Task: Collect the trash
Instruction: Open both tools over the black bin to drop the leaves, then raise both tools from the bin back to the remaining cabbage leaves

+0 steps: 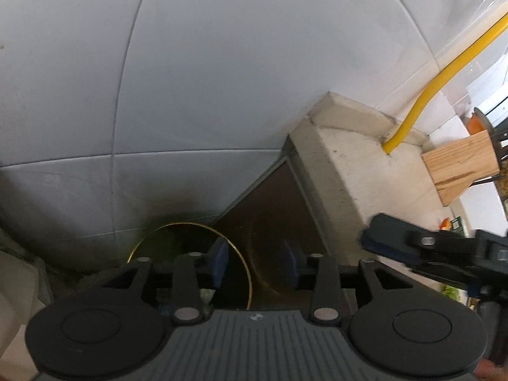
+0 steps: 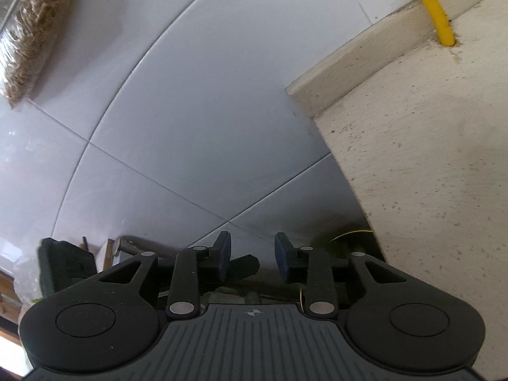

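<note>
- The left gripper (image 1: pixel 256 262) is open. Its two blue pads (image 1: pixel 221 262) stand apart and nothing is between them.
- Just under it is the round bin (image 1: pixel 190 254), dark inside, with a thin gold rim (image 1: pixel 235 247). This is the place for trash. No piece of trash shows clearly in either view.
- The bin stands in a tight corner, with the white tiled wall (image 1: pixel 206 79) behind it and the stone counter (image 1: pixel 349 165) to its right.
- The counter's side edge runs close past the bin's rim, so there is little room on that side.
- The right gripper (image 2: pixel 252 258) is open too, with nothing between its pads (image 2: pixel 223 255).
- It points at the wall, with the counter's edge close on its right.
- A yellow hose (image 1: pixel 444 76) goes into the counter top.
- A wooden block (image 1: pixel 460 168) stands far right on the counter.
</note>
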`<state>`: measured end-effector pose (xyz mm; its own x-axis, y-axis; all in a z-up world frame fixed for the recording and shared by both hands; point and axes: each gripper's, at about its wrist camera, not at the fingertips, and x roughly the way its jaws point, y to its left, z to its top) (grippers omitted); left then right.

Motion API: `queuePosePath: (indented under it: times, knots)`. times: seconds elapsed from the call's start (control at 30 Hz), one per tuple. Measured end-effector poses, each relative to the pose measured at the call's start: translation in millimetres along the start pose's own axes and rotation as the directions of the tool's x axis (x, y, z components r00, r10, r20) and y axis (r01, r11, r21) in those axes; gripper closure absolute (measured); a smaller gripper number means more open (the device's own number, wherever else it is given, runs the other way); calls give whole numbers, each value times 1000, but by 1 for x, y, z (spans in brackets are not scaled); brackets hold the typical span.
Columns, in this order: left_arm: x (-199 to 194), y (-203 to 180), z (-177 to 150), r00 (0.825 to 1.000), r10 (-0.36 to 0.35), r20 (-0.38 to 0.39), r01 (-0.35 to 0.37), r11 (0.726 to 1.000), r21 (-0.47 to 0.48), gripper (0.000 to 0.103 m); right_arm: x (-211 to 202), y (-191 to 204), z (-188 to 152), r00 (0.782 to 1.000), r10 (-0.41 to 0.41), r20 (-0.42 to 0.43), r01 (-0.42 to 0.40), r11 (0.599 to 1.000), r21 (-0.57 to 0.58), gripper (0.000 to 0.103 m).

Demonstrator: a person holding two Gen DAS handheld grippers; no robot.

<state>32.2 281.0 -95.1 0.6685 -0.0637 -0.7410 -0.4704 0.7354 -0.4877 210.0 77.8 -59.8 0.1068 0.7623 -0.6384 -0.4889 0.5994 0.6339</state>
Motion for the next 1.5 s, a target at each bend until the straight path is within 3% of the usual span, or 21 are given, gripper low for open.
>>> queuePosePath:
  times: [0.1,0.23,0.4,0.5,0.6,0.73,0.93,1.0,1.17,1.33,1.43,1.5]
  knots:
    - [4,4,-3,1000,5,-20,-5,1000,-2,70,-12,0,-2,1000,-4,24,3,1000,12,57]
    - [4,-6,-5,1000,17,-9,-17,998,68,69,-31,1,-10,998,-23,57,22,1000,17,56]
    - [3,-18,-9,1000,-15,-24,18,991,133,68,-58,3,-21,989,-93,113,93,996,10,53]
    - [1,-23,-10,999,-22,-24,26,987,159,67,-83,3,-28,971,-168,170,172,985,-13,46]
    - [-3,-27,-13,999,-29,-19,32,984,173,67,-112,-2,-36,944,-240,226,250,968,-14,45]
    - [-4,-35,-18,998,-58,-29,63,975,211,64,-159,-22,-48,889,-351,294,357,934,35,42]
    - [-5,-77,-37,991,-114,-66,128,950,286,64,-210,-62,-61,813,-481,329,452,877,166,41]
    - [-5,-102,-43,983,-159,-90,179,934,309,64,-219,-73,-64,787,-526,324,484,851,204,41]
    - [-9,-164,-49,952,-276,-133,306,870,386,60,-237,-102,-75,753,-592,287,522,803,286,38]
    - [-8,-203,-56,932,-326,-160,362,824,435,55,-247,-123,-84,758,-602,251,512,788,343,36]
    - [-3,-216,-60,928,-327,-179,373,813,446,55,-246,-135,-82,784,-574,234,475,799,367,35]
    - [-1,-220,-63,926,-329,-186,378,813,443,55,-246,-136,-79,783,-577,232,481,798,362,34]
